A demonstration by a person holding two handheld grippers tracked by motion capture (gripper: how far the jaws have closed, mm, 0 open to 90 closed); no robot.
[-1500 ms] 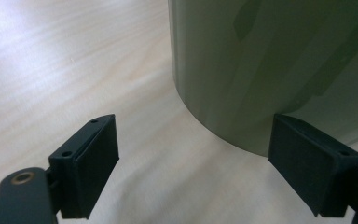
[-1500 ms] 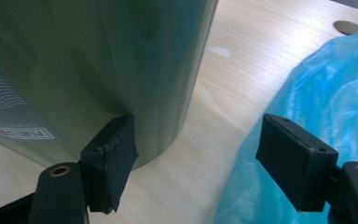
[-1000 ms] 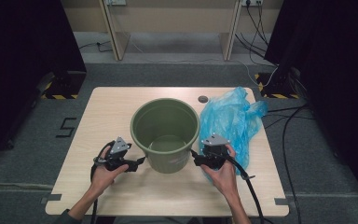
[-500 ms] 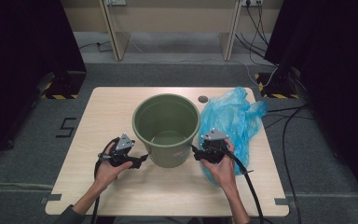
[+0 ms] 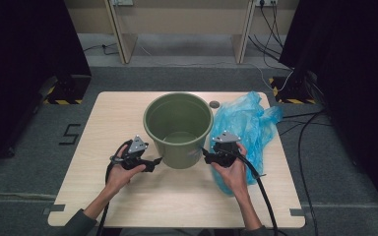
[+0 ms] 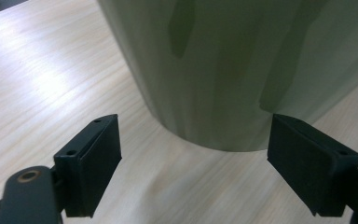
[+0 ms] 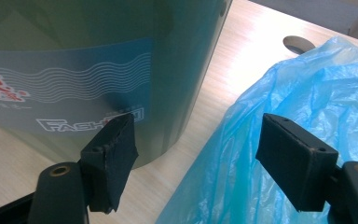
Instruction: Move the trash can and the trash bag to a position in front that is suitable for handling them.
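Observation:
An empty green bucket [image 5: 178,129] stands upright in the middle of the wooden table [image 5: 123,115]. My left gripper [image 5: 156,162] is at the bucket's lower left wall, and its jaws are open with nothing between them. In the left gripper view the bucket's wall [image 6: 242,70] rises just beyond the open left gripper [image 6: 198,163]. My right gripper [image 5: 205,154] is open at the bucket's lower right wall. In the right gripper view the bucket [image 7: 98,70] bears a blue printed label, and the right gripper [image 7: 196,158] stands between it and a crumpled blue plastic bag [image 7: 307,93].
The blue bag [image 5: 248,128] lies on the table's right side, under my right hand. A round cable hole [image 5: 214,104] sits behind the bucket. Cables [image 5: 305,147] run over the floor at the right, and dark screens stand on both sides.
The bucket has shifted away from the person, toward the table's middle. Both grippers have moved a little forward along with it, the left one more. Both pairs of jaws stay open.

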